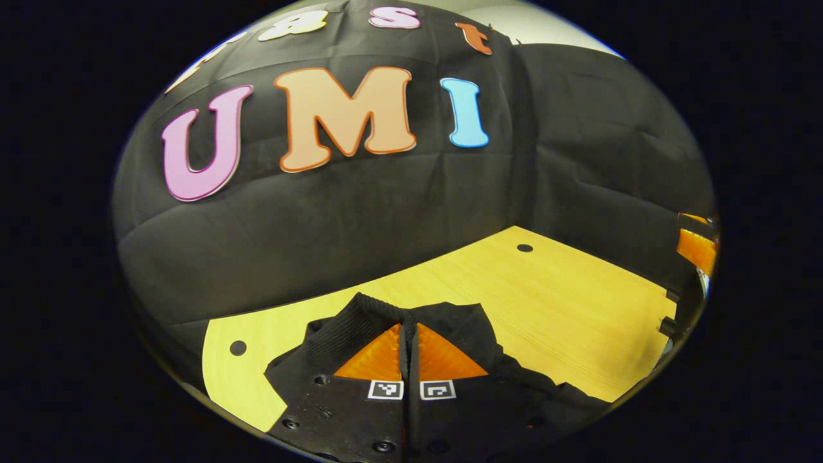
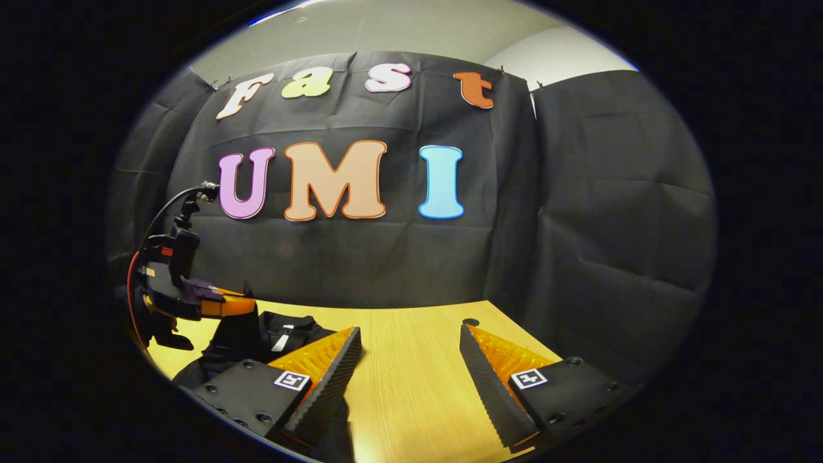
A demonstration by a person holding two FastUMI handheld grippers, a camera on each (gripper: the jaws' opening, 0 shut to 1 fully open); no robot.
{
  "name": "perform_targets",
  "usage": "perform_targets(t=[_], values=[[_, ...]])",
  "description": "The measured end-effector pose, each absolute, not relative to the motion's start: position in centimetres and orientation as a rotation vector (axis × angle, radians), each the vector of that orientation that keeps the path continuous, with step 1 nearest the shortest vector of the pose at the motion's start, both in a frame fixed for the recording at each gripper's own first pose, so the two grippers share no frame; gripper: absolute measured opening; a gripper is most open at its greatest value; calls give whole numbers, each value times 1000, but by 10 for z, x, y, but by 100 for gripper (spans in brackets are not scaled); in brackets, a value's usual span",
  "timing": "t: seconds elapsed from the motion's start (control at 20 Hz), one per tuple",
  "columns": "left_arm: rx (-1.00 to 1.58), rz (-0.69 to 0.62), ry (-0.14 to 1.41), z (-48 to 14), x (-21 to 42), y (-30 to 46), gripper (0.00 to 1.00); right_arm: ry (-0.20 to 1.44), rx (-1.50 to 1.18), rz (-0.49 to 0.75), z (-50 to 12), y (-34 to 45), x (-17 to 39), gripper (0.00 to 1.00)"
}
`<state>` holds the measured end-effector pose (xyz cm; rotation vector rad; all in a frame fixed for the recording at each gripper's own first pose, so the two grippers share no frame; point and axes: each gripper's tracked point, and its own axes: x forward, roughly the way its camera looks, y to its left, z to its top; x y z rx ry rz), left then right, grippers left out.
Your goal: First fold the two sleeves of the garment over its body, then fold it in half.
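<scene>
The black garment (image 1: 508, 376) lies bunched on the light wooden table (image 1: 559, 302). My left gripper (image 1: 409, 325) is shut on a ribbed edge of it, and the cloth drapes around both fingers. In the right gripper view the left gripper (image 2: 241, 302) is at the left and holds a fold of the garment (image 2: 235, 334) up off the table (image 2: 411, 379). My right gripper (image 2: 409, 341) hovers open over bare wood to the right of the cloth, with nothing between its fingers. Which part of the garment is held I cannot tell.
Black cloth walls close the table at the back and right. Small round holes (image 1: 524, 247) mark the tabletop near its corners. Part of the right gripper (image 1: 697, 247) shows at the right edge of the left gripper view. A cable (image 2: 164, 212) rises from the left gripper.
</scene>
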<state>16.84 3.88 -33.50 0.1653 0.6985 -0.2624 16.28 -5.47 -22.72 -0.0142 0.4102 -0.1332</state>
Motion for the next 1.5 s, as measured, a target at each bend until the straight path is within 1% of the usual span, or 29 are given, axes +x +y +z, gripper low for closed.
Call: perform_targets(t=[0.1, 0.15, 0.2, 0.25, 0.3, 0.45, 0.5, 0.55, 0.7, 0.9, 1.1, 1.2, 1.25, 1.35, 1.4, 1.45, 1.5], values=[[135, -309, 711, -335, 174, 17, 0, 422, -19, -128, -233, -58, 165, 97], [105, -319, 661, -331, 188, 4, 50, 421, -21, -124, -234, -59, 166, 99], [90, -319, 618, -312, 188, 0, 100, 422, -20, -113, -235, -59, 168, 97], [101, -296, 570, -296, 195, 0, 90, 423, -16, -97, -236, -57, 169, 97], [116, -277, 528, -279, 195, 2, 94, 421, -13, -78, -238, -56, 170, 97], [131, -200, 432, -235, 179, 22, 93, 430, 0, -8, -244, -47, 175, 98], [129, -165, 419, -226, 168, 33, 100, 434, 10, 19, -245, -43, 174, 98], [129, -129, 416, -219, 156, 45, 92, 436, 19, 48, -245, -38, 171, 99], [132, -15, 414, -201, 112, 81, 93, 413, -5, 89, -241, -30, 167, 98], [151, 88, 442, -190, 40, 125, 93, 413, -11, 120, -239, -5, 139, 99], [156, 119, 504, -195, -27, 146, 92, 457, 1, 127, -249, 20, 97, 98], [140, 136, 536, -203, -57, 154, 100, 479, -16, 123, -256, 27, 77, 97], [131, 141, 552, -208, -69, 157, 93, 495, -16, 127, -261, 31, 67, 98], [133, 149, 589, -221, -93, 164, 93, 517, -24, 123, -269, 37, 48, 98], [135, 154, 608, -228, -104, 167, 100, 530, -32, 119, -275, 38, 40, 98], [129, 157, 633, -237, -113, 170, 100, 544, -37, 115, -281, 38, 32, 98], [119, 162, 653, -244, -125, 172, 93, 561, -40, 109, -287, 38, 24, 97]])
